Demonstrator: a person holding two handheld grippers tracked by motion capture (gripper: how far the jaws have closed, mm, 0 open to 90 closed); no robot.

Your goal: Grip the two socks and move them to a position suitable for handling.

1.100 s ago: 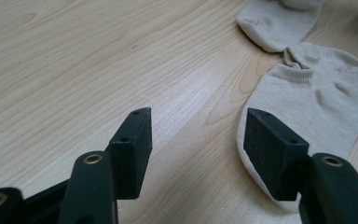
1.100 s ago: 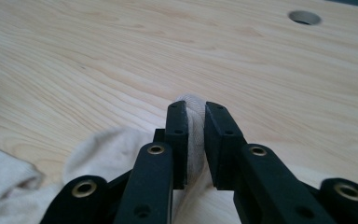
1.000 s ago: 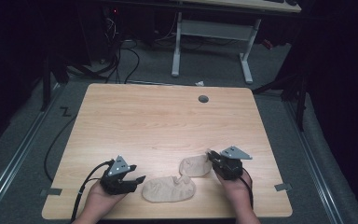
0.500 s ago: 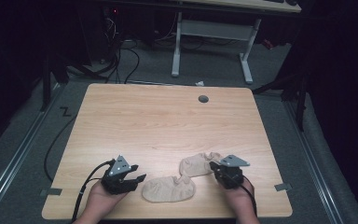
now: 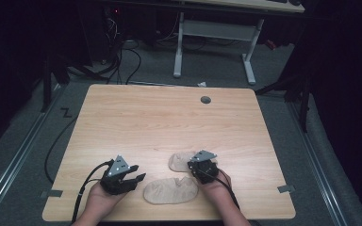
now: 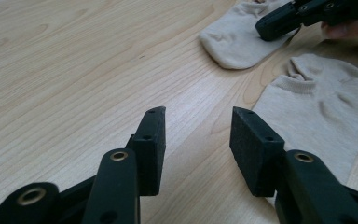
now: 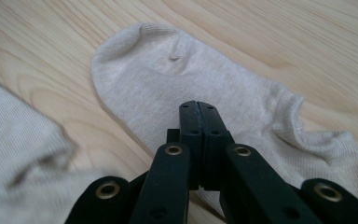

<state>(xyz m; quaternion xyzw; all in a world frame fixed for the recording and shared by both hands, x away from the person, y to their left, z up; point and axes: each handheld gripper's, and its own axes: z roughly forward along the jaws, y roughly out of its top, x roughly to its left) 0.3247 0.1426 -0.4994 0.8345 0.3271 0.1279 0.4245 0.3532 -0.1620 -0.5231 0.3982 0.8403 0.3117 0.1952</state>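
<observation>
Beige cloth is under my right gripper (image 7: 199, 108): its jaws are pressed together over the far sock (image 7: 177, 79), and I cannot tell if any fabric is pinched between them. My left gripper (image 6: 196, 140) has just been closing; its jaws stand apart with only bare wooden table (image 6: 65, 60) between them. Just beside it lies the near sock (image 6: 326, 102).

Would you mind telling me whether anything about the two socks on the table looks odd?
Nothing stands out: the far sock and near sock lie flat and apart on the table, both slightly wrinkled.
</observation>
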